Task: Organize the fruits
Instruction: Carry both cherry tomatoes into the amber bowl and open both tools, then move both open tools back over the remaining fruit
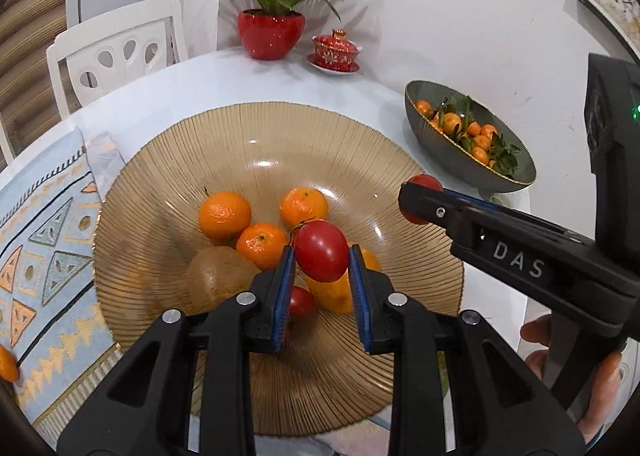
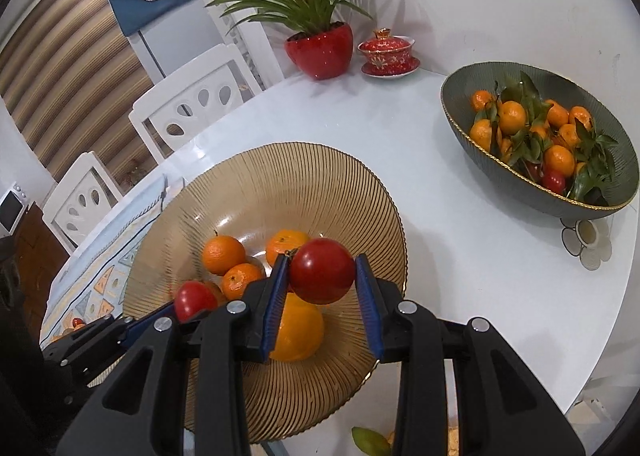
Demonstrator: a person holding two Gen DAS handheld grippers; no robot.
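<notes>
My left tool (image 1: pixel 321 256) was clamped on a red tomato (image 1: pixel 321 250), held above the middle of the amber glass bowl (image 1: pixel 160 159). My right tool (image 2: pixel 322 276) was likewise shut on a second tomato (image 2: pixel 322 271), which hung over the near right part of the same bowl, close inside its rim.

In the amber bowl I counted three small tangerines (image 1: pixel 225 214), one larger orange (image 2: pixel 298 332), one brownish round fruit (image 1: pixel 218 276) and one more tomato (image 1: pixel 301 302) lying at the bottom. The bowl's left edge overlapped a patterned cloth (image 1: pixel 48 240); its right edge had bare white bench (image 2: pixel 460 256) beside it.

The green bowl (image 2: pixel 472 123) stood well apart to the right, near the wall, heaped with leafy tangerines too many to count surely, plus one tomato (image 2: pixel 554 180) by its near rim. A wide strip of clear bench lay between the two bowls. One potted plant (image 2: pixel 320 51) and one red lidded cup (image 2: pixel 387 51) stood at the far edge, with two white chairs (image 2: pixel 192 103) beyond the left side.
</notes>
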